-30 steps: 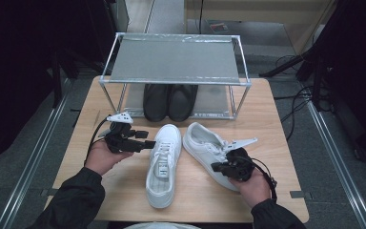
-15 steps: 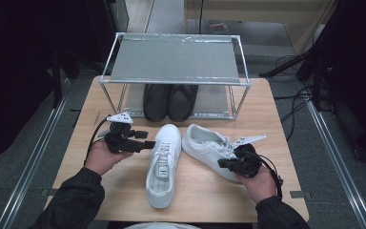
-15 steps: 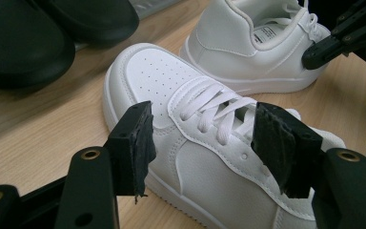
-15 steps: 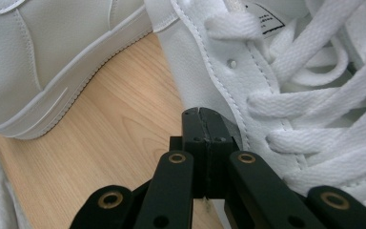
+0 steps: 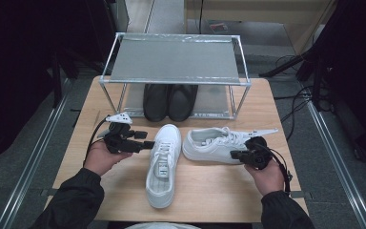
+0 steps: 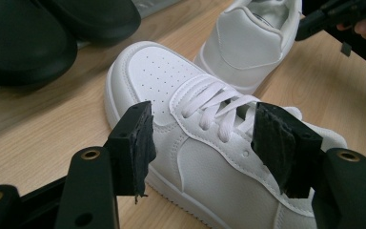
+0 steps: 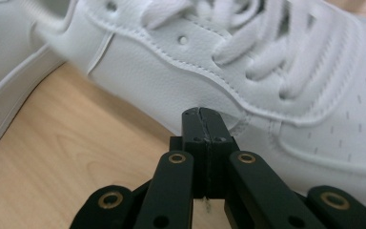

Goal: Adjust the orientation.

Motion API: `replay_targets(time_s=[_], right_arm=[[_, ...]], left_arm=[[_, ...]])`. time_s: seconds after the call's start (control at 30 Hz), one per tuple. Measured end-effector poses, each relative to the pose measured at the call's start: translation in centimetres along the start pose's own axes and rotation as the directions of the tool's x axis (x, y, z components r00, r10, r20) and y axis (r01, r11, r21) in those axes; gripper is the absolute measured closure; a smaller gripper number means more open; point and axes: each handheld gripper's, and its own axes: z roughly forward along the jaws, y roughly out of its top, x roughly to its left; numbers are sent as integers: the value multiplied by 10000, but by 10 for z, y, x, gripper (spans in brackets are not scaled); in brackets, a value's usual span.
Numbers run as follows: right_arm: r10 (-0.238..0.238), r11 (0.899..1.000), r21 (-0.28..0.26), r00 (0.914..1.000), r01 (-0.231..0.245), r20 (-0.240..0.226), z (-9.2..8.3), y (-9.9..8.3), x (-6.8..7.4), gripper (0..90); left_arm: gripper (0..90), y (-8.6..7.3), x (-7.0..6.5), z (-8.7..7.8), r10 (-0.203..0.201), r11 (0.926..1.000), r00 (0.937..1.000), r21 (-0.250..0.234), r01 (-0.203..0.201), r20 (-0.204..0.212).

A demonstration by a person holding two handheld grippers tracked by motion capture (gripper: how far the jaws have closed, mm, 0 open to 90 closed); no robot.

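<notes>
Two white lace-up sneakers lie upright on the bench. One sneaker (image 5: 163,164) points its perforated toe away from the person, its laced middle just beyond the parted left fingers (image 6: 132,145). The other sneaker (image 5: 216,144) lies crosswise, its side right at the tips of the closed right fingers (image 7: 195,138).

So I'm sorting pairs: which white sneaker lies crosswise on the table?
The white sneaker by the right claw; the other white sneaker points toward the rack.

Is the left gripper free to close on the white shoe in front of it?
Probably yes: the left gripper is open, its jaws framing the near white shoe at the laces, with nothing between.
</notes>
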Motion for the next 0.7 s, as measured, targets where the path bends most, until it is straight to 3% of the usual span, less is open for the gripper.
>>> replay_targets(time_s=[0.07, 0.13, 0.37, 0.7], right_arm=[[271, 9996, 18, 9996, -271, -95, 0, 3, -2, 900], [457, 9989, -48, 9971, -461, -600, -1, 5, 3, 900], [-436, 9958, -854, 9925, 340, -1140, -4, 22, 38, 900], [-1149, 9879, -1193, 9847, 994, -1307, 11, 47, 59, 900]], left_arm=[[396, -1, 0, 1, -11, 10000, 10000, 76, 11, 21], [396, -2, 1, 1, -48, 9999, 10000, 136, 47, 16], [392, -5, 0, -1, -99, 9997, 9999, 234, 100, -50], [389, -19, 1, -12, -471, 9987, 9984, 173, 477, -327]])
